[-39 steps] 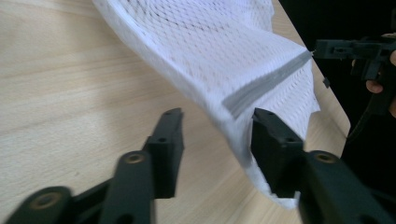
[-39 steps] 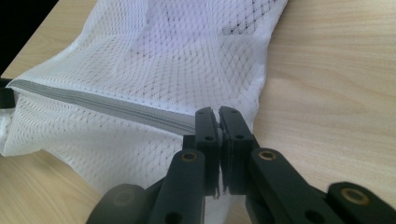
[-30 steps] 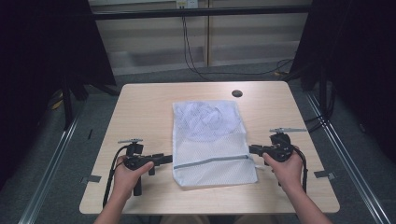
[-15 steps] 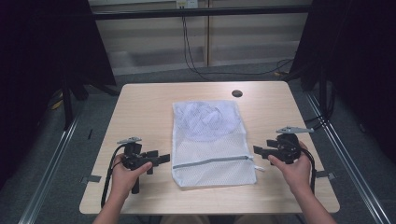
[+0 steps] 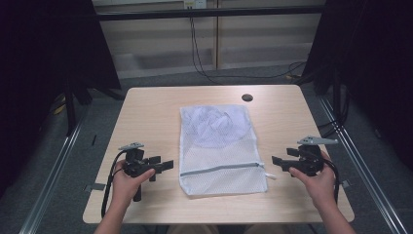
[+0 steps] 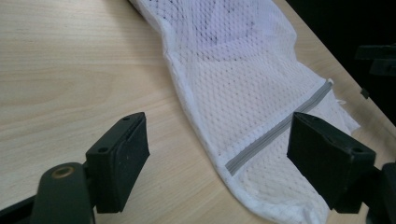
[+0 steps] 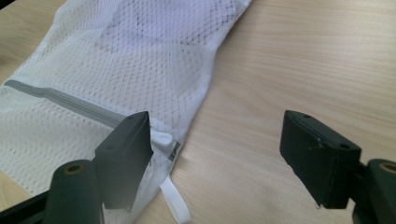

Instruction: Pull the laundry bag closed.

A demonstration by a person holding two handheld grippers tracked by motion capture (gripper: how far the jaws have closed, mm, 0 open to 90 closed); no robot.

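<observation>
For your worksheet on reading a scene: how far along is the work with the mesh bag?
Done: the white mesh laundry bag lies flat on the table, something pale inside, its grey zipper apparently closed. In hand: the left gripper and right gripper flank the zipper's ends, jaws open, touching nothing. Left: any gripping or unzipping, probably at the pull tab.

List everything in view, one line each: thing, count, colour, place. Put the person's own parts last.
mesh bag: one, white, lying flat at the middle of the table, something pale inside its far half
zipper: one, grey, across the bag near its near end
pull tab: one, white, at the zipper's end by the right gripper
table: one, light wood
hole: one, dark, far side of the tabletop
cables: black, on the floor behind the table
left gripper: one, black, open, left of the bag
right gripper: one, black, open, right of the bag
hands: two, holding the grippers
</observation>
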